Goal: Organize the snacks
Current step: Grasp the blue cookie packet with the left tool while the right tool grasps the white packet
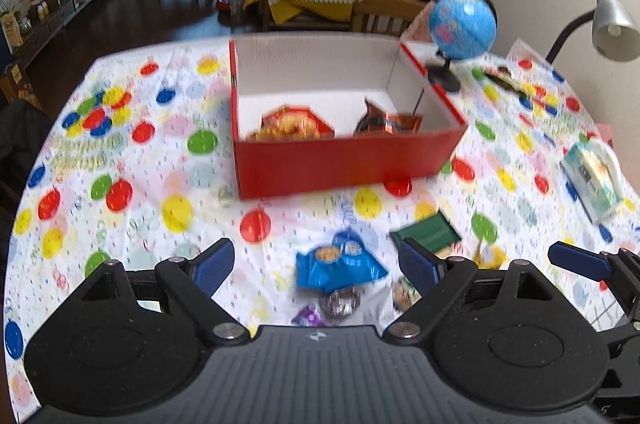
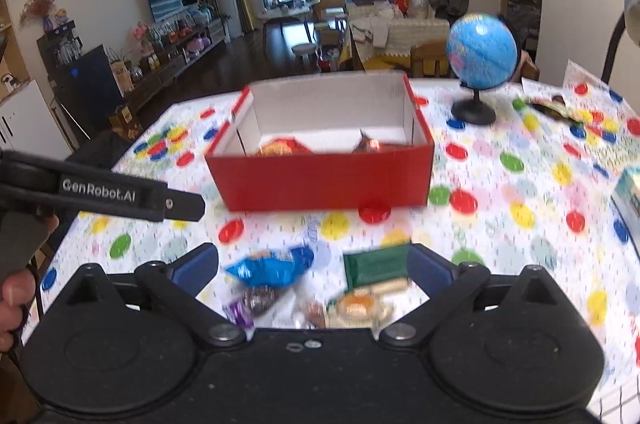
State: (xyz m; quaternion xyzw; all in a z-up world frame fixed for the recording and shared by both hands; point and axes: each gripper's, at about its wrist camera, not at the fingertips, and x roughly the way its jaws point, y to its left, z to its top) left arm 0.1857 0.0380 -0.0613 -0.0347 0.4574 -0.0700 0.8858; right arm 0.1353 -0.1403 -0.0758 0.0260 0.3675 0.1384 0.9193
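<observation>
A red box (image 1: 344, 164) stands open on the dotted tablecloth, with an orange snack pack (image 1: 292, 126) and a brown-orange pack (image 1: 388, 122) inside. In front of it lie loose snacks: a blue bag (image 1: 336, 266), a green packet (image 1: 426, 232), a round foil piece (image 1: 342, 304) and a purple sweet (image 1: 308, 316). My left gripper (image 1: 316, 264) is open above the blue bag and holds nothing. My right gripper (image 2: 313, 270) is open too, over the blue bag (image 2: 272, 266) and the green packet (image 2: 374, 268), with a yellow-orange pack (image 2: 358, 306) just below. The red box (image 2: 320, 180) lies beyond.
A blue globe (image 1: 462, 18) on a black stand is at the box's right rear corner. A tissue pack (image 1: 592, 176) lies at the right edge, and a grey lamp (image 1: 614, 24) leans over it. A hand (image 2: 16, 296) shows at the left.
</observation>
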